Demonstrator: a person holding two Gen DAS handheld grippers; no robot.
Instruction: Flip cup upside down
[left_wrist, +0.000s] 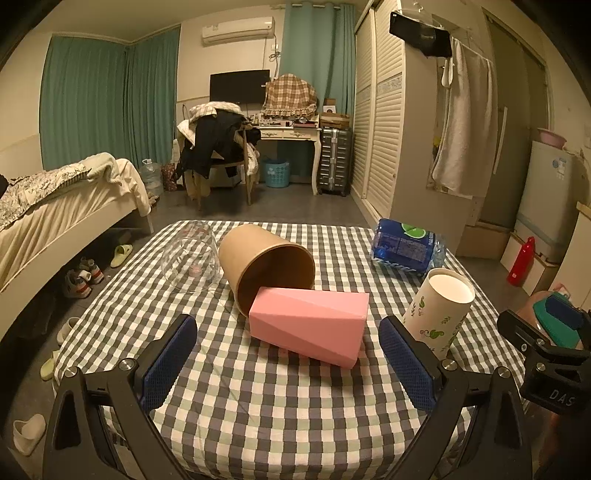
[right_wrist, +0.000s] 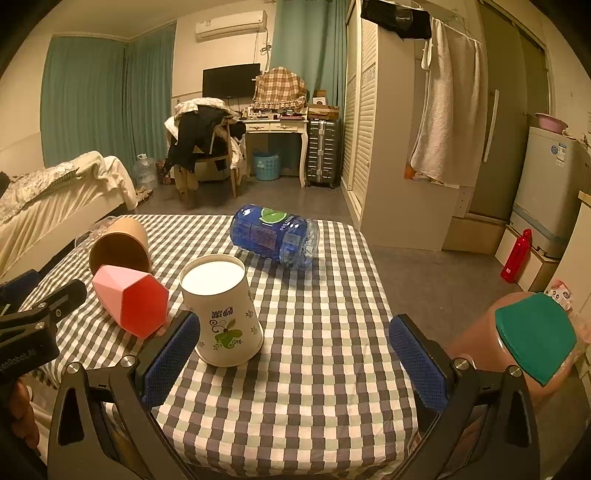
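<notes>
A white paper cup with green leaf print (right_wrist: 223, 314) stands upside down on the checked tablecloth (right_wrist: 314, 369), its flat base up; it also shows in the left wrist view (left_wrist: 439, 310). A brown paper cup (left_wrist: 264, 266) lies on its side, mouth toward me, and also shows in the right wrist view (right_wrist: 120, 245). A clear glass cup (left_wrist: 192, 256) stands upside down beside it. My left gripper (left_wrist: 288, 354) is open, just short of a pink faceted box (left_wrist: 310, 325). My right gripper (right_wrist: 295, 354) is open, its left finger next to the white cup.
A blue plastic bottle (right_wrist: 275, 240) lies on its side at the table's far right. The pink box (right_wrist: 129, 299) lies against the brown cup. A pink jar with a green lid (right_wrist: 532, 343) is at the right edge. A bed stands to the left.
</notes>
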